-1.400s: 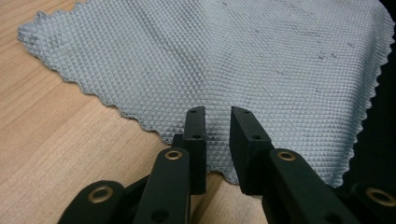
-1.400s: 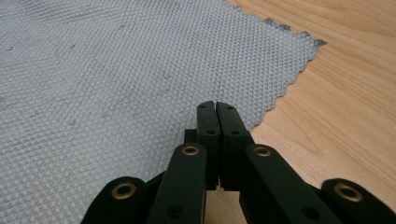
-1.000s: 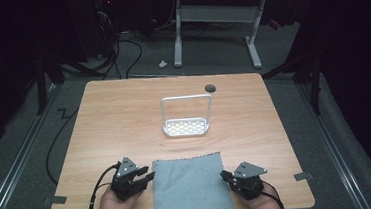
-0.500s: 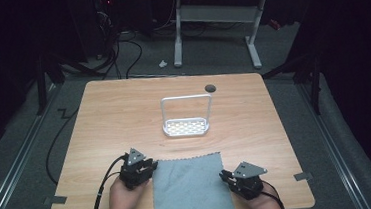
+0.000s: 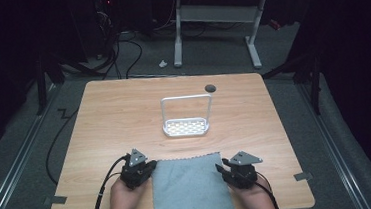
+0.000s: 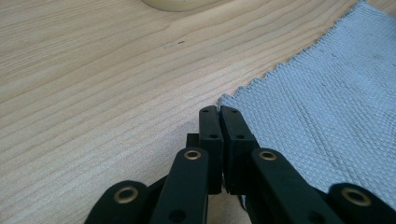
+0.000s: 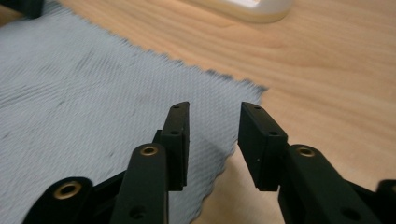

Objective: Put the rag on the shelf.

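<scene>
A grey cloth (image 5: 190,189) lies flat at the table's near edge, between my two grippers. My left gripper (image 5: 151,166) sits at the cloth's far left corner. In the left gripper view its jaws (image 6: 219,112) have just been closing and now stand shut on the edge of the cloth (image 6: 327,102) at that corner. My right gripper (image 5: 222,170) is at the cloth's right edge. Its jaws (image 7: 214,112) have just been opening and stand open, one over the cloth (image 7: 70,84) and one over bare wood, without pressing on it.
A white rack (image 5: 186,127) with a tall wire handle stands mid-table beyond the cloth; its base shows at the top of both gripper views (image 6: 173,3) (image 7: 252,7). A dark round spot (image 5: 210,88) lies behind it. The wooden table (image 5: 119,114) has a dark floor around it.
My left gripper shifted right onto the cloth's corner and its jaws closed. My right gripper's jaws opened as it edged toward the cloth.
</scene>
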Motion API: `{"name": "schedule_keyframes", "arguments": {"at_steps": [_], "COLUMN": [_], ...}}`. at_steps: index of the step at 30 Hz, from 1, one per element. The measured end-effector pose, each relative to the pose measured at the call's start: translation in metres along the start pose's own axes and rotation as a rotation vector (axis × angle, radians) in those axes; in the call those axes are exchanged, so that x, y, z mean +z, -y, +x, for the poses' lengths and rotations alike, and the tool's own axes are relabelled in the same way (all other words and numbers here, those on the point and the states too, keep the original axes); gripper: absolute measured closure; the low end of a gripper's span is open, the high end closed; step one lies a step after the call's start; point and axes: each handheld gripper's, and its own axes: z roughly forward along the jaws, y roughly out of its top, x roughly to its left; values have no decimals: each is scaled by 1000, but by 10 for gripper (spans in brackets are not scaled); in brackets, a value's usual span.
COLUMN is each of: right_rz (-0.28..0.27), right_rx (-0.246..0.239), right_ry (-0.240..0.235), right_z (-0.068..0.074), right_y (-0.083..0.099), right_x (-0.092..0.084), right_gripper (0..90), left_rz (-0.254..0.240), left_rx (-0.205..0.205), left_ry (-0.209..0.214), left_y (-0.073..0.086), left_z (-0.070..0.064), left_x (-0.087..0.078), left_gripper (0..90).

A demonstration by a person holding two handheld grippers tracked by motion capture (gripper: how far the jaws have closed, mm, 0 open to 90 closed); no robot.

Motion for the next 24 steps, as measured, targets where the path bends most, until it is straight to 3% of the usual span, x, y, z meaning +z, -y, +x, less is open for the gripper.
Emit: {"name": "schedule_keyframes", "arguments": {"at_steps": [3, 4, 6, 9, 10, 13, 15, 18, 19, 24], "right_rz": [34, 47, 59, 65, 91, 78, 49, 44, 45, 36], "right_rx": [18, 58, 71, 73, 56, 73, 55, 42, 45, 45], "right_ry": [4, -1, 5, 1, 23, 22, 13, 6, -1, -5], "right_z": [-8, -13, -16, -18, -18, -19, -17, -15, -14, -13], "right_y": [-13, -18, -19, -20, -20, -19, -15, -15, -14, -12], "right_x": [10, 20, 28, 33, 37, 37, 37, 37, 36, 35], "right_gripper": [621, 611, 586, 576, 574, 588, 678, 741, 814, 888], "left_rz": [1, 1, 0, -1, -1, 1, 1, 1, 1, 3], "left_rx": [-1, -2, -5, -12, -16, -13, -16, -20, -20, -19], "left_ry": [1, 2, 3, 8, 11, 11, 13, 16, 14, 15], "left_y": [0, 0, 0, 0, 0, 0, 0, 0, 0, 0], "left_z": [0, 0, 1, 1, 2, 2, 2, 3, 3, 3], "left_x": [0, 0, 0, 0, 0, 0, 0, 0, 0, -1], "left_gripper": [877, 878, 879, 881, 882, 882, 883, 883, 884, 885]}}
